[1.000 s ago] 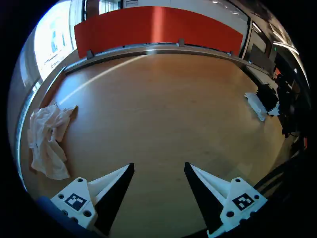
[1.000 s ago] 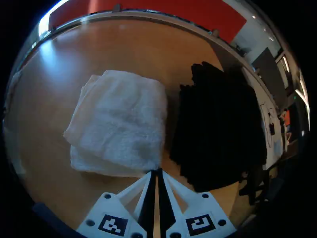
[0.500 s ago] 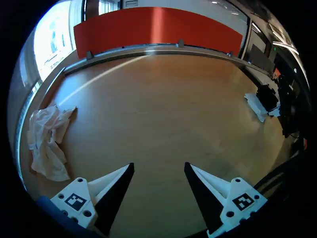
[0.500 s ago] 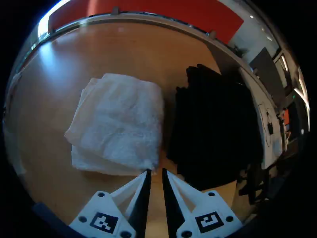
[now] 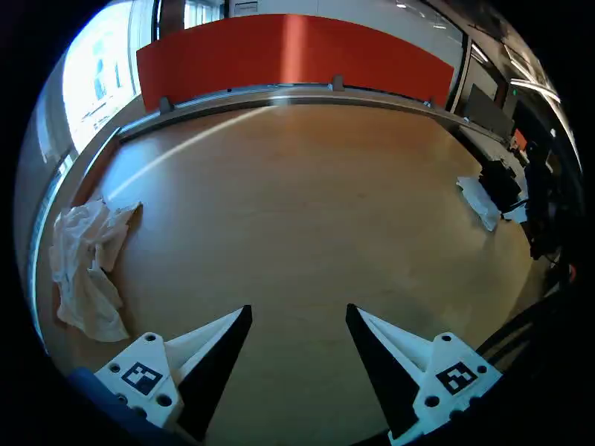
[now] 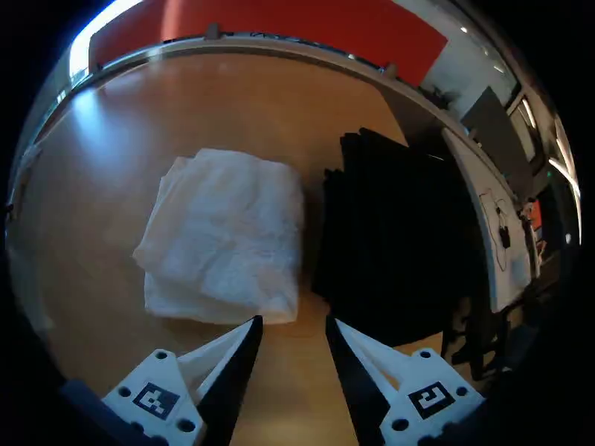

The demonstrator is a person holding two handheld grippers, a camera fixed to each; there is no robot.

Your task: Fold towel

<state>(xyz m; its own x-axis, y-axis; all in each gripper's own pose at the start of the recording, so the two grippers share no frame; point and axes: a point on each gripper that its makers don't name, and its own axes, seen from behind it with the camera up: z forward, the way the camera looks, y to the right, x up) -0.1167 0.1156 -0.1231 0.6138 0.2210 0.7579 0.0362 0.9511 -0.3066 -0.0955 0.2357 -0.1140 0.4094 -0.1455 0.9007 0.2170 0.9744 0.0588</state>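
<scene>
Just right of the folded towel (image 6: 223, 238), centre-left in the right gripper view, a black mass (image 6: 401, 230) is too dark to make out; the right gripper (image 6: 293, 318) holds its fingers spread by the towel's lower edge. The left gripper (image 5: 297, 308), fingers wide apart, faces the wooden desk (image 5: 297, 193), a crumpled cloth (image 5: 85, 271) at lower left, a red partition (image 5: 297, 52) behind.
</scene>
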